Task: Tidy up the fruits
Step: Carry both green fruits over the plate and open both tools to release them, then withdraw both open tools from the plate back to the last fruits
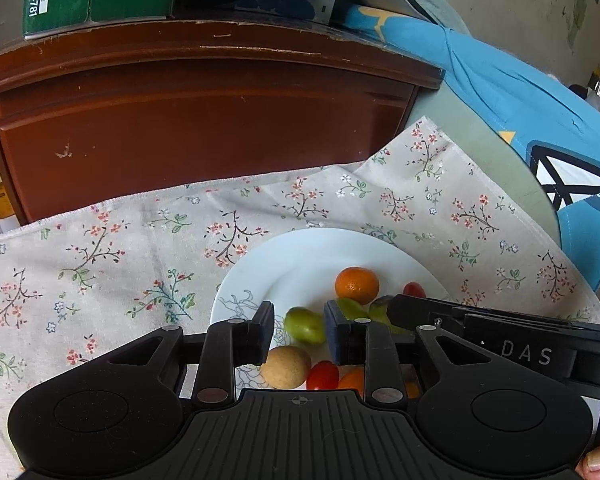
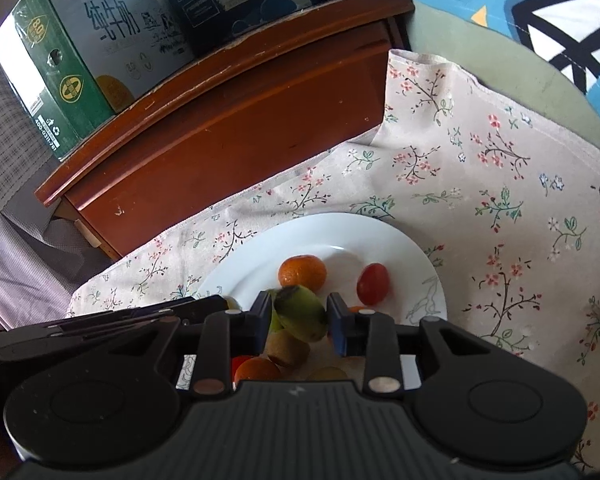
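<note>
Over plate (image 2: 260, 248) rim — right gripper (image 2: 298, 316), green fruit (image 2: 302, 312)

Fruits are lying on the plate (image 2: 384, 236), which is sitting on the cloth (image 2: 500, 184); behind it, boxes (image 2: 80, 60) are standing on the cabinet (image 2: 228, 136)

A white plate (image 1: 300, 256) bears a grey line drawing at its rim. On it lie an orange mandarin (image 1: 357, 285), red cherry tomatoes (image 2: 373, 283), green plums (image 1: 305, 325) and a tan longan (image 1: 285, 366). The beige tablecloth (image 1: 120, 264) shows pink blossoms, dark twigs and green leaves. Behind stands a reddish-brown cabinet (image 1: 196, 120).
</note>
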